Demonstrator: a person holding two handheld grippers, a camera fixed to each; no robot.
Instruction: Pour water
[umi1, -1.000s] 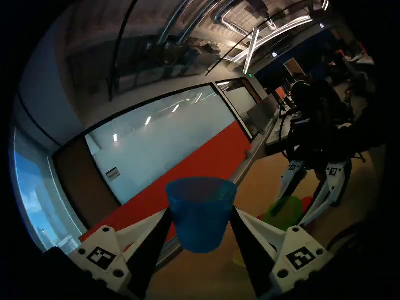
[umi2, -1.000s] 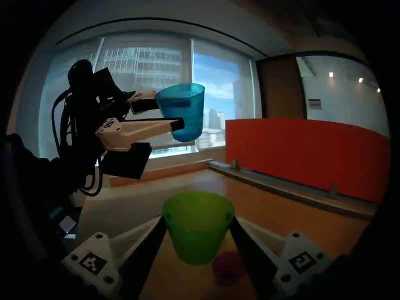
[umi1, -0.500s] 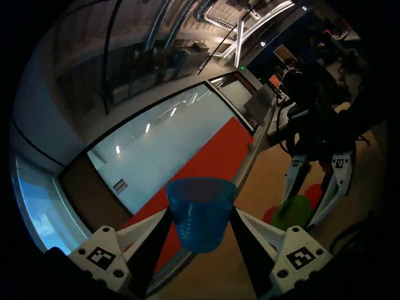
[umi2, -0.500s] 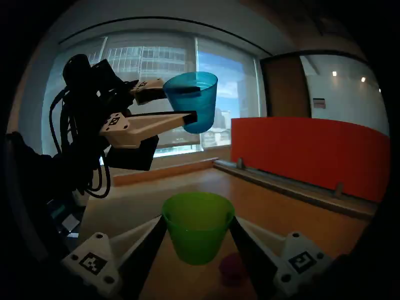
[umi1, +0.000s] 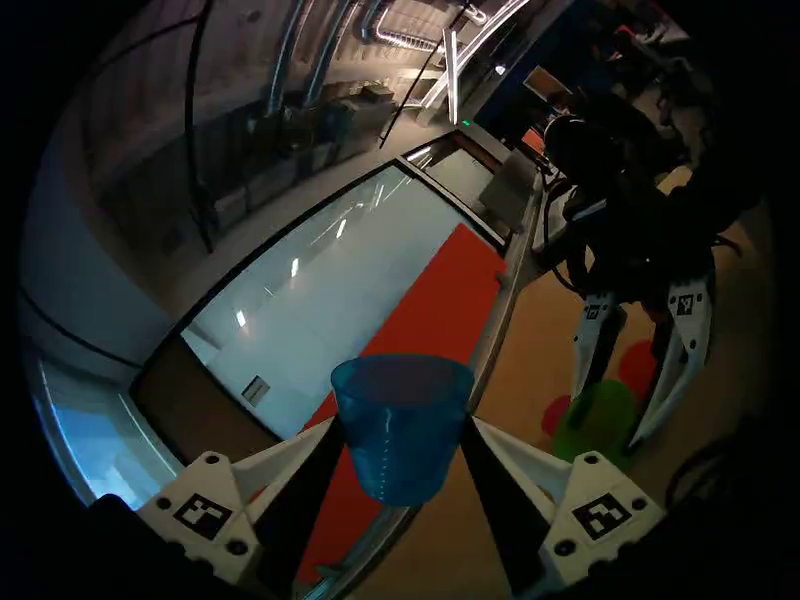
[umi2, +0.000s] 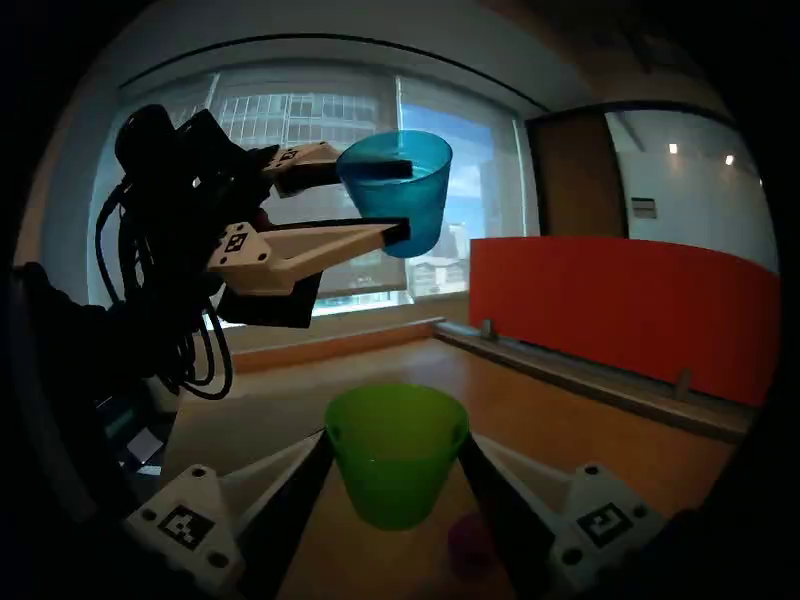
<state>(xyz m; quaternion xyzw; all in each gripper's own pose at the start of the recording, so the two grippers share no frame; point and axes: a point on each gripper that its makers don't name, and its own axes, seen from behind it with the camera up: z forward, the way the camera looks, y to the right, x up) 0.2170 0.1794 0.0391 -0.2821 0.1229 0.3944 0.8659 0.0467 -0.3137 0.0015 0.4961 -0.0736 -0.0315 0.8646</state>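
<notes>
Your left tool (umi1: 402, 428) is closed narrow on the blue plastic cup (umi1: 400, 465). Both fingers press on its sides just under the rim, so the cup cannot slip when you turn the wrist. Your right tool (umi2: 395, 440) grips the green plastic cup (umi2: 397, 475) in the same way, mouth up and low over the wooden desk (umi2: 580, 420), because this cup must receive the water.

In the right gripper view the blue cup hangs high above the green one, well apart from it, and it leans only a little. I judge that the pouring is not yet begun. The blue wall is half transparent, but I cannot tell how much water is inside.

For the next move, bring the blue rim nearer over the green mouth before you tip, otherwise the stream can miss and wet the desk. A small magenta thing (umi2: 468, 540) lies on the desk below the green cup; what it is I cannot tell.
</notes>
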